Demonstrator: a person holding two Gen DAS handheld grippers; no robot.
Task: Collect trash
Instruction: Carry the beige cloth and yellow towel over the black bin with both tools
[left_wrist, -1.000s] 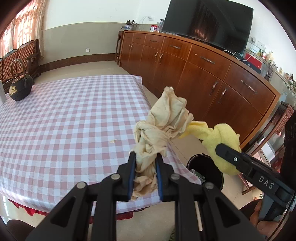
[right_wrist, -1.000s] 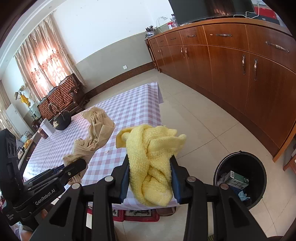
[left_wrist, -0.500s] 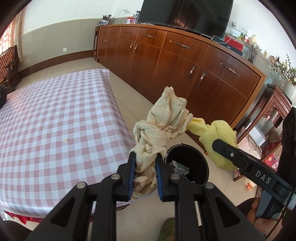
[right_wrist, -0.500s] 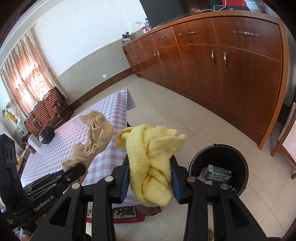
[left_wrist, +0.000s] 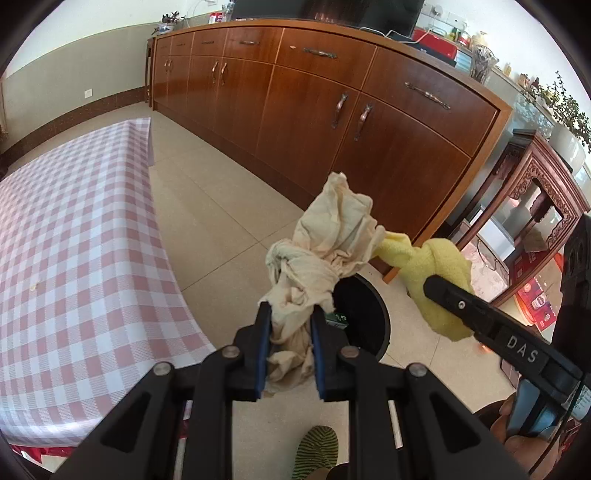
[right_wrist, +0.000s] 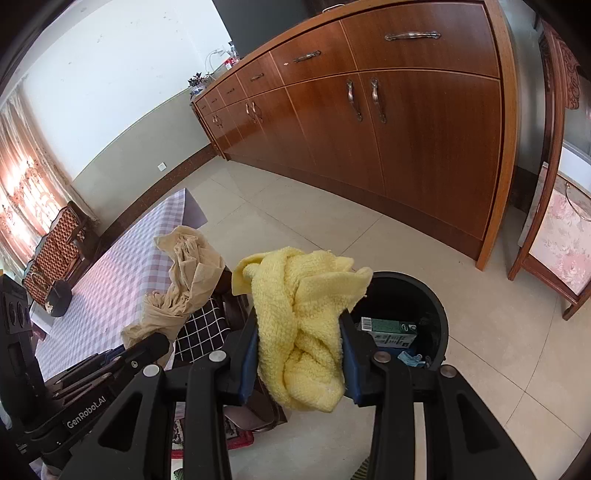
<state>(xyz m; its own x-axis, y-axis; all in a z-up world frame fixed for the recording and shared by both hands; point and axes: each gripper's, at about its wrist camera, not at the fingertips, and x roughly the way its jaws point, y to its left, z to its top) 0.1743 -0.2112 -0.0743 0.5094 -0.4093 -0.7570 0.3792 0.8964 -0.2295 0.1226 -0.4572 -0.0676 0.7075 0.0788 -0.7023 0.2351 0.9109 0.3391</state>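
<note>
A checked worktop (left_wrist: 74, 251) fills the left of the left wrist view, its pink-and-white cloth running off toward the wall. Beside it, over the tiled floor (left_wrist: 221, 229), the left gripper (left_wrist: 289, 325) is clamped tight on a crumpled beige rag (left_wrist: 325, 240), whose bunched upper end rises above the blue pads. Directly behind the rag sits a black bin (left_wrist: 364, 314), partly hidden, with a green carton (left_wrist: 337, 319) showing inside at its near edge. To the right, the right gripper (left_wrist: 448, 291) comes in from the side, closed on a yellow towel (left_wrist: 432, 266); one corner of the towel touches the rag. A long wooden cabinet (left_wrist: 388, 147) spans the background, and a carved stand (left_wrist: 535, 206) fills the far right.

In the right wrist view, the worktop (right_wrist: 122, 280) lies at left with a dark kettle (right_wrist: 59, 301) on it. The left gripper (right_wrist: 155, 341) holds the rag (right_wrist: 184, 280) upright above a chair with a black-and-white checked cushion (right_wrist: 203, 328). At centre the right gripper (right_wrist: 297, 354) grips the towel (right_wrist: 303, 317), its jaws part-way apart around the thick bundle, which bulges above and hangs below the pads. Just right of the towel and below it stands the bin (right_wrist: 436, 310), open, holding the carton (right_wrist: 388, 328) and a scrap of blue (right_wrist: 408, 358). A chair with a floral seat (right_wrist: 561, 240) stands at the far right.
</note>
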